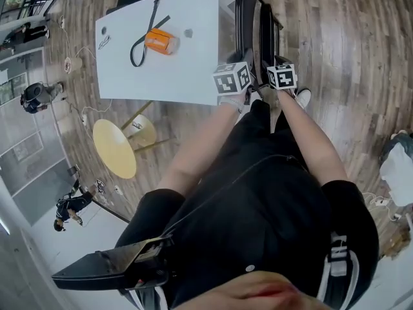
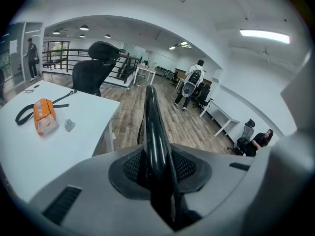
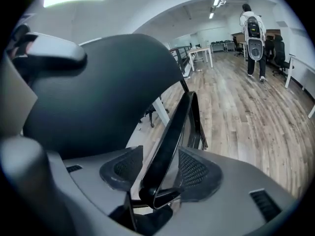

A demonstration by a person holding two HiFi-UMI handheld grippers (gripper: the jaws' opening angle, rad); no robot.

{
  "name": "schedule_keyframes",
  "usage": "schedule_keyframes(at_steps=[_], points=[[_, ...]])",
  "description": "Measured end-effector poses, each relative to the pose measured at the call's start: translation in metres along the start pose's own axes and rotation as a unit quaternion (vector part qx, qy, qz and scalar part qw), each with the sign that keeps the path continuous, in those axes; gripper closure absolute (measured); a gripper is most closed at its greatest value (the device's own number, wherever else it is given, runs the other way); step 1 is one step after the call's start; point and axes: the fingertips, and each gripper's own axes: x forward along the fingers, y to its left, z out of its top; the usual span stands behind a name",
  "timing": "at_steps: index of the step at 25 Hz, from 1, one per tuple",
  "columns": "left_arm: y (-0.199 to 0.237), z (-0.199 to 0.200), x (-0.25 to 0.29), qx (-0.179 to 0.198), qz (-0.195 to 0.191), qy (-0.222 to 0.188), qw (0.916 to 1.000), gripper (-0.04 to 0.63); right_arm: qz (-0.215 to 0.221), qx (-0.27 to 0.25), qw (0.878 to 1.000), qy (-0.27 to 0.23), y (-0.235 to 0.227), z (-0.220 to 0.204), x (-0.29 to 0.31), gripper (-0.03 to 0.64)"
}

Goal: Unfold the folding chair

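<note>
While your left tongs (image 2: pixel 157 163) clench the folded black metal-tube chair (image 1: pixel 248 24), your right tongs (image 3: pixel 165 176) straddle its frame, released; clamp them next, then likely pull apart.

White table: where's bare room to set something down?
The white table is bare along its near edge, in front of the orange pouch, and at the far corner toward the folding chair. Its middle is crowded: pouch, black strap, small grey piece.
</note>
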Motion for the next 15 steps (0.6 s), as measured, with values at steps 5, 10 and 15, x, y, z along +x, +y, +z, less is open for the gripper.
schedule_keyframes(at_steps=[5,10,15], points=[[-0.002,0.001,-0.001,0.000,0.000,0.000,1.0000,0.512,-0.018,0.020,0.999,0.031,-0.004,-0.004,0.031,0.352],[-0.011,-0.001,0.000,0.002,-0.004,-0.004,1.0000,0.512,-0.066,-0.003,0.997,0.033,-0.011,0.010,0.047,0.311],[-0.012,0.002,-0.002,0.006,-0.007,-0.005,0.9999,0.511,-0.097,-0.005,0.994,0.048,-0.018,0.010,0.065,0.299]])
